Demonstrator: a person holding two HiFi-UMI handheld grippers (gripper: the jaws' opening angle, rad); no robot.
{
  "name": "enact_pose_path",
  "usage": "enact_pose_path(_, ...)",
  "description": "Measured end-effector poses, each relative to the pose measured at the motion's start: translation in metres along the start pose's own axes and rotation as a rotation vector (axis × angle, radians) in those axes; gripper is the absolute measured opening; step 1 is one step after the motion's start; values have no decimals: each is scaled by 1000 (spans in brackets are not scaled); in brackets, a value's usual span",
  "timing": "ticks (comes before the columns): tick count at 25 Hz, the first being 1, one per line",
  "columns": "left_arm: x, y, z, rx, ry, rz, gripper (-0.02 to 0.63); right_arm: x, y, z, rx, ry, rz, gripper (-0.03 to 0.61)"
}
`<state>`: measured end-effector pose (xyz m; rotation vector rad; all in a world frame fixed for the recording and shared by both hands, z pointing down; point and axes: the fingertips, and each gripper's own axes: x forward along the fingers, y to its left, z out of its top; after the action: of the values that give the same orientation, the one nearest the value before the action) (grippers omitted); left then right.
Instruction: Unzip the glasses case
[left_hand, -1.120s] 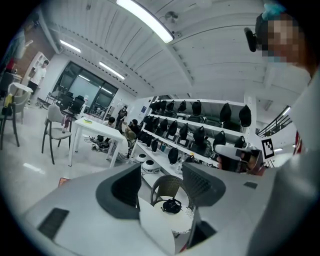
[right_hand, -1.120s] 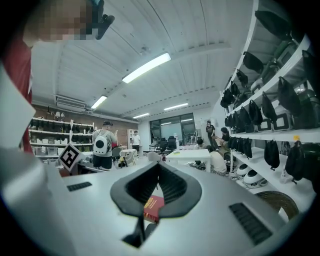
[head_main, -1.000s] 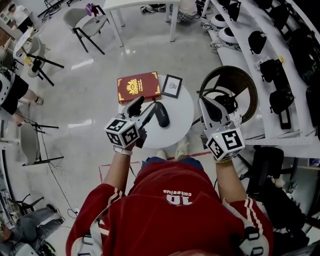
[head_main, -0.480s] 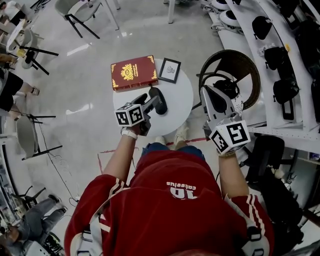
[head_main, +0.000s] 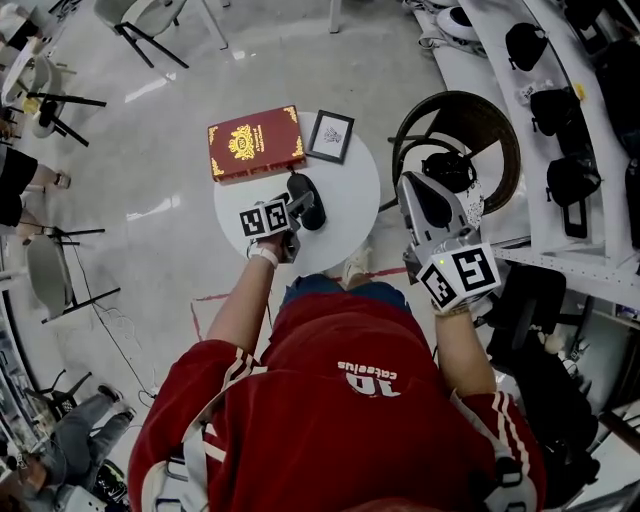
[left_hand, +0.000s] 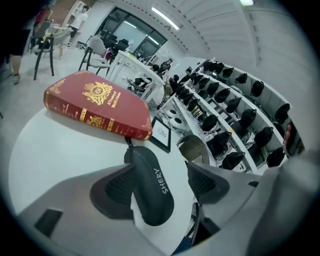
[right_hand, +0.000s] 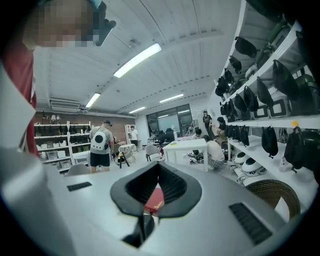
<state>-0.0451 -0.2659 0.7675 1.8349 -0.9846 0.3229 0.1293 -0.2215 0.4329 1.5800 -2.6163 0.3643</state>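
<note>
The left tool (left_hand: 162, 182) has just been spreading, the black glasses case (left_hand: 150, 192) between its sides on the white surface (left_hand: 50, 160); the right tool (right_hand: 158, 167) is pressed together

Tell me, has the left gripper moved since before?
Yes. The left gripper sank toward the round table, nearer the red book; its fingers have just been opening, the glasses case between them.

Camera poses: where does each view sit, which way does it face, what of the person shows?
Head view: on the head, steeply down onto the table; shows red shirt, forearms, left gripper, right gripper.
Left gripper view: on the left gripper, tilted down along its jaws, which have just been opening, case between them, book behind.
Right gripper view: on the right gripper, nearly level across the room; shut jaws, shirt at left.
Shared: all three show the book.
</note>
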Motion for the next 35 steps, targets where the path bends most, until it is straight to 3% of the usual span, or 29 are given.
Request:
enact_pose_path(5,21,20,-16,-67,47,33,324,6,-17,-5,21,14,-8,15)
enact_pose_path(14,51,32,-29,-80,119,100,337,18,-37,-11,49,40,-5,15)
enact_pose_path(19,59,28,-31,-61,136,160,365,17,-47,-16,63,52,-6,15)
enact_pose_path(24,67,20,-36,6,207,225,364,21,-55,-17,75,57,-1,15)
enact_pose_path(27,72,17,-37,1,237,256,357,22,-61,-19,91,59,-2,15)
enact_pose_path(31,78,12,-37,-43,249,234,323,25,-64,-20,111,61,-1,15)
enact_pose_path(35,73,12,-39,-84,242,155,316,26,-62,-21,112,62,0,15)
